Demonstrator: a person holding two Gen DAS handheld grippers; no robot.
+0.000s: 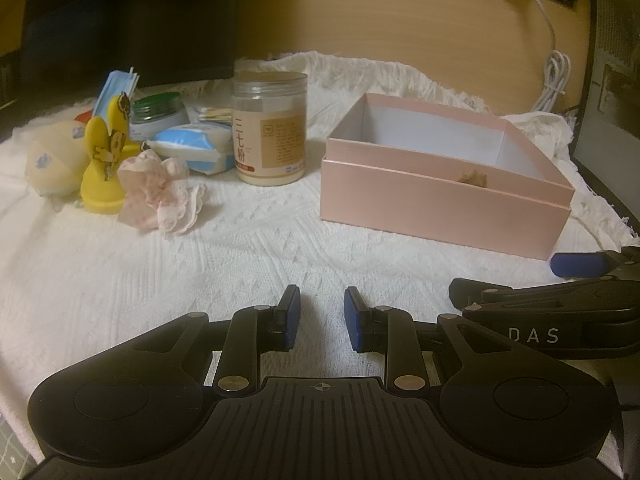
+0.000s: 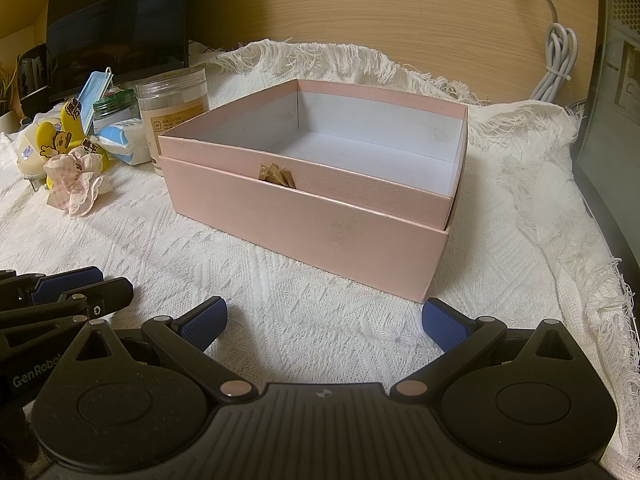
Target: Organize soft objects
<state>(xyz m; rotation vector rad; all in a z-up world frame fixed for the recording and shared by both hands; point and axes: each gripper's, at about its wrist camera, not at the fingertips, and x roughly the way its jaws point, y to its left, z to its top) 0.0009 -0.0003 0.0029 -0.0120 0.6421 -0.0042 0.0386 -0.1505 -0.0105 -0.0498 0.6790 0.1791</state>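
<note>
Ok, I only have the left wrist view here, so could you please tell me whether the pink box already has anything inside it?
Observer: The right wrist view looks down into the pink box. Its white floor is bare and nothing lies in it.
Operator: Thank you. Is the right claw carrying anything? I only see it side-on at the edge of my picture.
Observer: No. The right claw is wide open above the white cloth, just short of the box's near corner, with nothing in its grasp.
</note>
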